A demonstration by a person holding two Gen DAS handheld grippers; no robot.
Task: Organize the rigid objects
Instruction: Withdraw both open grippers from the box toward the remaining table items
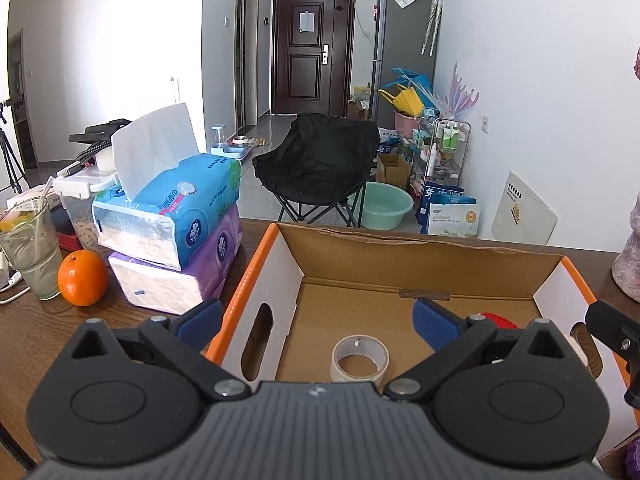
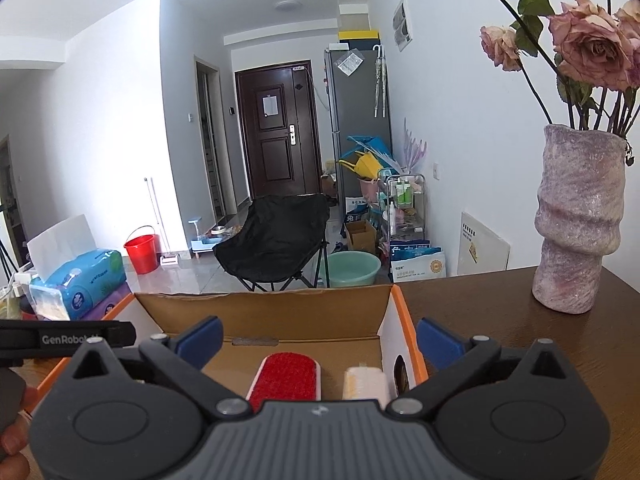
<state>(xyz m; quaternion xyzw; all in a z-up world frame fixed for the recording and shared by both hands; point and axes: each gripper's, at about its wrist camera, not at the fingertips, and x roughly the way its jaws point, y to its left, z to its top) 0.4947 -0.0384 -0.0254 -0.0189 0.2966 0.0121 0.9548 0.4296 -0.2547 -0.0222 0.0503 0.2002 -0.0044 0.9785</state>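
Two grippers, both hovering over the same cardboard box [image 1: 420, 268], and both have their tongs spread wide with nothing between them. Our left gripper [image 1: 318, 322] sits above the box's left half, where a roll of clear tape [image 1: 360, 358] lies flat on the floor of the box, just ahead of the blue pads [image 1: 434, 322]. Our right gripper [image 2: 320, 340] hangs over the right half, one pad on either side of the box's right wall. Below it we see a red-faced lint brush [image 2: 286, 376] and, just beside it on the right, a pale bristle brush [image 2: 364, 382], both lying on the box floor close to that wall.

The box has orange edges and white sides with handle cutouts, and it stands on a dark wooden table [image 2: 520, 340]. Left of it sit two stacked tissue packs [image 1: 180, 236], an orange [image 1: 82, 278] and a plastic cup [image 1: 34, 252] with a straw. Off to the right stands a mottled pink vase [image 2: 576, 220] with dried roses [image 2: 588, 44]. A black folding chair [image 1: 320, 160] sits on the floor beyond the table.
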